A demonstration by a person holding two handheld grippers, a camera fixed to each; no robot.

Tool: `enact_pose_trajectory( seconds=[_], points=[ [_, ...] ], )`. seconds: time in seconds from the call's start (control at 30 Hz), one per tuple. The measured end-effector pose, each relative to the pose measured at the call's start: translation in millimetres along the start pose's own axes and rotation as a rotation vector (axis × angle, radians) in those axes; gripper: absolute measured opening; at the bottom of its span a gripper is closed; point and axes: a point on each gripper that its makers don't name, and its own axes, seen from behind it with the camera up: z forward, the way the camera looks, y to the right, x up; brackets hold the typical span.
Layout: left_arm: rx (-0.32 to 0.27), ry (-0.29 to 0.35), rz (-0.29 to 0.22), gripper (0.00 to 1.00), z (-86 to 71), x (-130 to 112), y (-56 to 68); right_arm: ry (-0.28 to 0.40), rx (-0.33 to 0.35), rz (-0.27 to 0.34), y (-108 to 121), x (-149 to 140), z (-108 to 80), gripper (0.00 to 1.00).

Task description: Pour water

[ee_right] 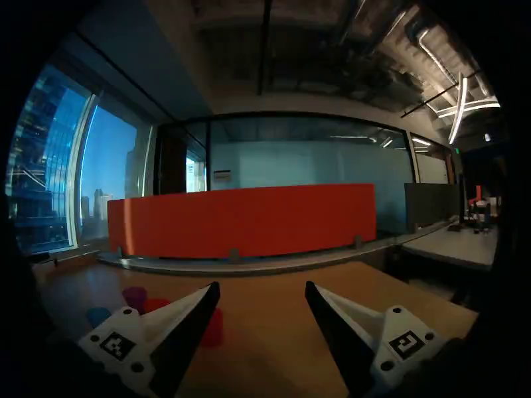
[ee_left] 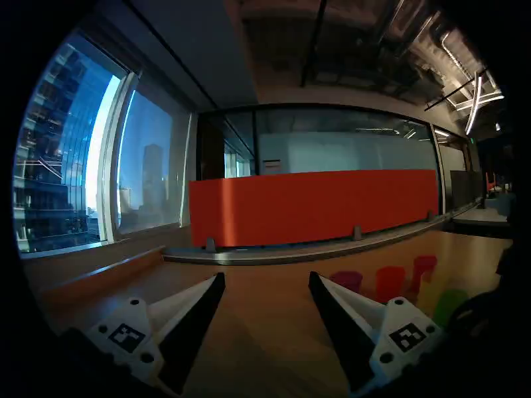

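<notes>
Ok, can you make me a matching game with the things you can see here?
Things:
1. divider panel
2. window
3. cups
4. left hand-held gripper

Descriptions:
A. open, holding nothing
B. many colours, grouped together
C. orange
D. shows tall buildings

Pairs: 1-C, 2-D, 3-B, 4-A.

We note: small coloured plastic cups (ee_left: 390, 282) on wooden tabletop (ee_left: 265, 331), beyond and right of left gripper (ee_left: 266, 275); from right gripper (ee_right: 262, 285), cups sit left. Long orange partition panel (ee_left: 312, 205) behind, along tabletop's far edge. Tall glass windows (ee_left: 143, 169) at left.
</notes>
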Motion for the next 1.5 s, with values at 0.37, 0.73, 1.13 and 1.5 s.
enact_pose_trajectory(
  seconds=[0.37,0.73,1.13,1.5],
  points=[
    [-0.009,-0.027,0.013,0.93,0.8,-28.7,-12.1,-0.008,-0.022,0.041,7.9,-3.4,-2.1,0.99],
    [0.011,-0.022,-0.018,0.94,-1.6,-38.7,-35.4,-0.005,-0.027,0.035,6.1,2.8,-3.6,0.99],
    [0.003,-0.018,-0.036,0.94,-0.9,-44.2,-35.5,-0.004,-0.008,0.027,-5.6,6.4,0.6,0.99],
    [-0.018,-0.041,-0.061,0.93,0.5,-52.3,-29.5,-0.004,-0.006,0.026,-6.1,7.9,0.6,0.99]
  ],
)
